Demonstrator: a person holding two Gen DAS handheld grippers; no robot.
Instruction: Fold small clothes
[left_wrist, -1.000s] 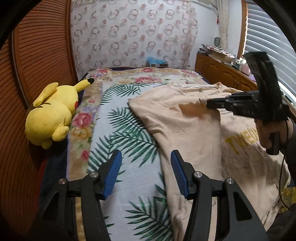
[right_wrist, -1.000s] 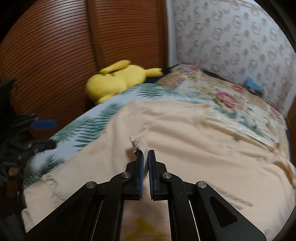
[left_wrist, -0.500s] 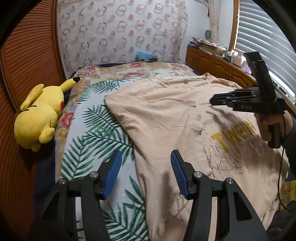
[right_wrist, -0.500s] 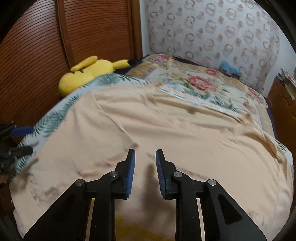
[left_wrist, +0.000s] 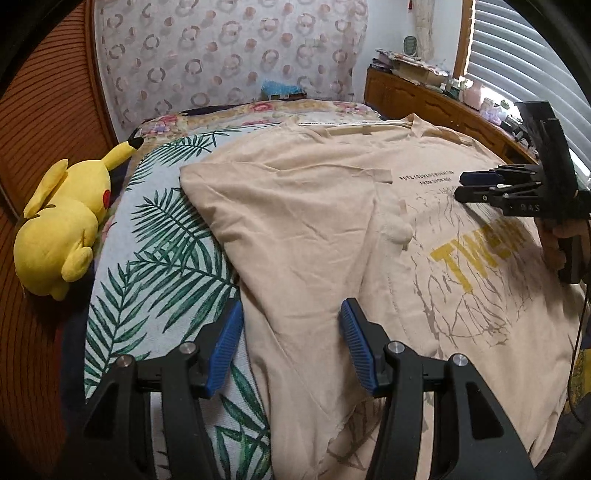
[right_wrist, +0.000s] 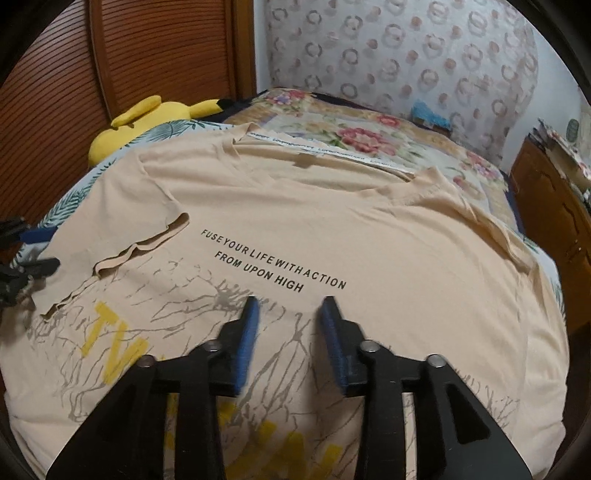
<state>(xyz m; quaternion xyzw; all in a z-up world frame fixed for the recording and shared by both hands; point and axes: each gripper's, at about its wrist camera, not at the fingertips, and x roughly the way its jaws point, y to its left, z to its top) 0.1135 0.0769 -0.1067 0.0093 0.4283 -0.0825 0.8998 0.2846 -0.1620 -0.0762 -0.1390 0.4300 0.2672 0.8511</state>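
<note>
Blue-padded black fingers of the left gripper (left_wrist: 291, 332) are standing wide apart with nothing between them, hovering over the near left edge of the beige cotton T-shirt (left_wrist: 314, 221), which is lying spread across the palm-leaf printed bedspread (left_wrist: 162, 243). In the right wrist view, the right gripper (right_wrist: 290, 325) is also gaping open and holding nothing, poised above the shirt's chest print, just near of the black lettering "FUSE YOUR LIFE WITH ACTION FROM UPON HIGH" (right_wrist: 273, 264). A sleeve is lying folded inward over the left part of the shirt, its hem (right_wrist: 140, 251) curling beside the lettering. Left of the shirt, near the ribbed wooden wardrobe doors (left_wrist: 48, 122), a yellow plush toy (left_wrist: 62, 229) is resting on the bed's edge. Farther off, a floral quilt (right_wrist: 369, 136) is covering the far end of the bed, below the ring-patterned wall (right_wrist: 399, 59).
</note>
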